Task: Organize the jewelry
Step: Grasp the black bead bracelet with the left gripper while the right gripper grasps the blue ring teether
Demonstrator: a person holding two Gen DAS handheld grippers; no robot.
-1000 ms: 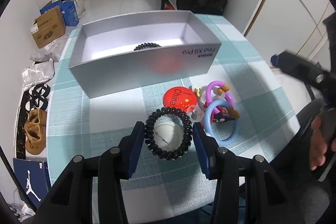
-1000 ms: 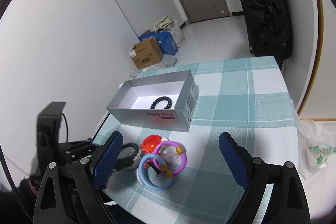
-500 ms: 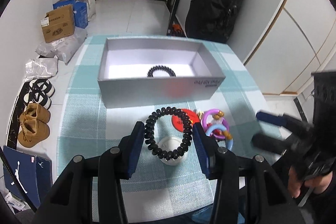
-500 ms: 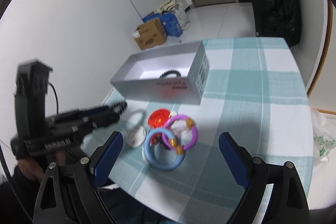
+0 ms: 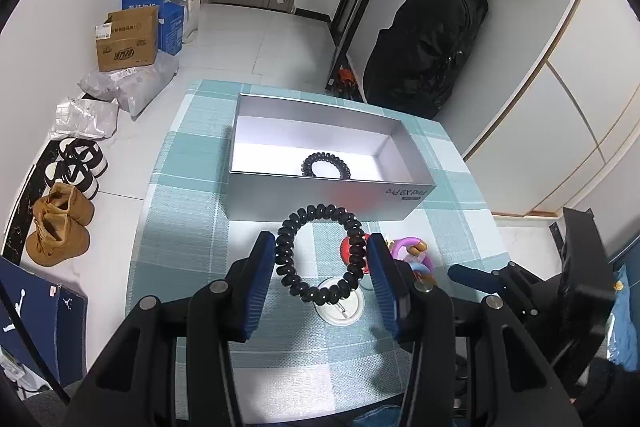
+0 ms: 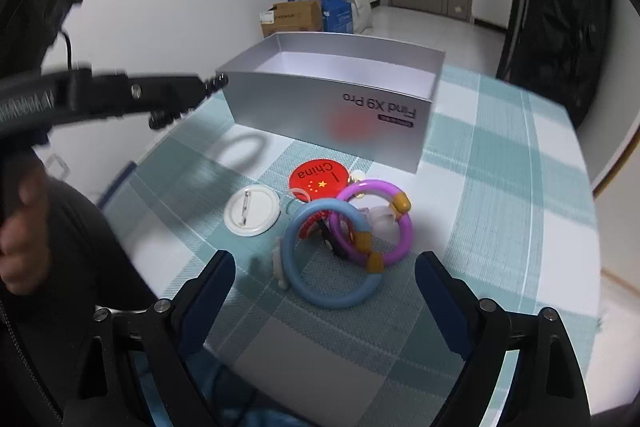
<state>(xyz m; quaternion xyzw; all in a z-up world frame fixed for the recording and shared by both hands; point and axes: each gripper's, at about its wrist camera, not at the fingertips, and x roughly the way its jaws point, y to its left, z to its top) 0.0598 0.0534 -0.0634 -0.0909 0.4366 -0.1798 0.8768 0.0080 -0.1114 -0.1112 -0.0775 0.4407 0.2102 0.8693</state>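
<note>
Black coil bracelet was pinched between the left gripper pads, jaws partly closed on its sides, held in the air above the checked tablecloth just short of the grey box. A second black coil lay inside that box. Right gripper was wide open with nothing between its fingers, pointing down over the pile in front of the box: blue ring, purple ring, red badge, white badge. The rings overlapped; the white badge lay just beside them.
</note>
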